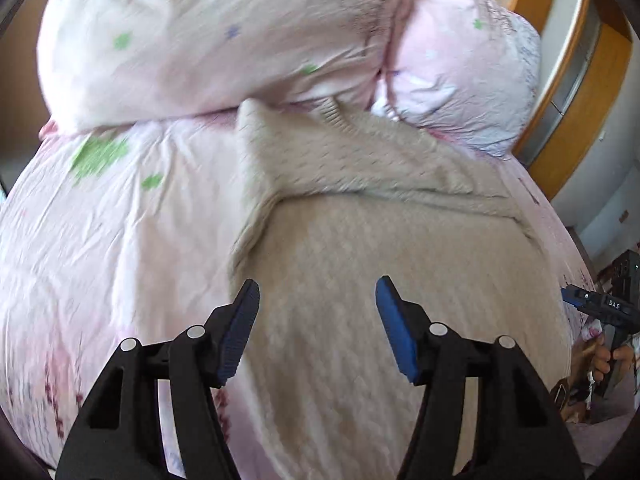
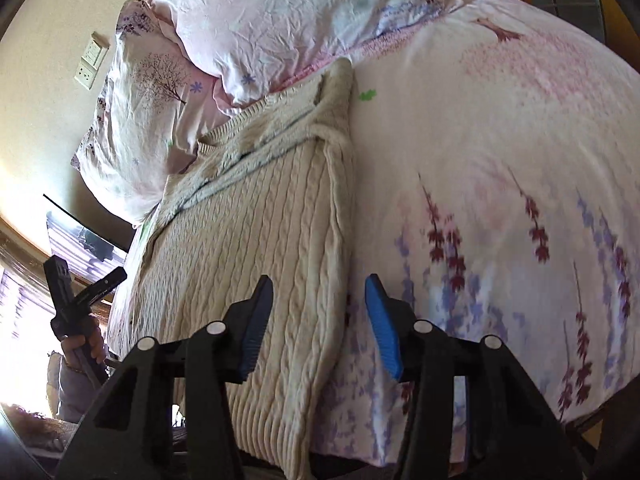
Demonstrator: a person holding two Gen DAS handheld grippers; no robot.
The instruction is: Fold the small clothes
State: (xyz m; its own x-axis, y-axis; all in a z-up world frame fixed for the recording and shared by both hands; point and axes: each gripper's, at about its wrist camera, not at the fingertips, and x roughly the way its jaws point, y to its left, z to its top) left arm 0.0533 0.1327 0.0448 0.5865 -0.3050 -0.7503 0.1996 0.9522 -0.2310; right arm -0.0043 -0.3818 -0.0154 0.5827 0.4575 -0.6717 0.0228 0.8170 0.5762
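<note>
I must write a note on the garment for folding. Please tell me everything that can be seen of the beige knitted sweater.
The beige cable-knit sweater lies flat on the pink floral bedsheet, partly folded: one long side is turned in and a sleeve lies across its upper part. Its ribbed hem hangs over the bed edge. Its top reaches the pink floral pillows. Both grippers hover open; neither holds it.

Beige cable-knit sweater [image 1: 400, 280] [image 2: 248, 248]: lies flat on bed, body spread smooth, vertical cable ribs visible in right wrist view. Sleeves folded in across upper part, forming diagonal ridge across chest. Ribbed collar at far end, touching pillows. Long side edge straight, slightly rolled. Near hem reaches the near edge of bed. Left wrist view partly blurred; knit texture indistinct there.
</note>
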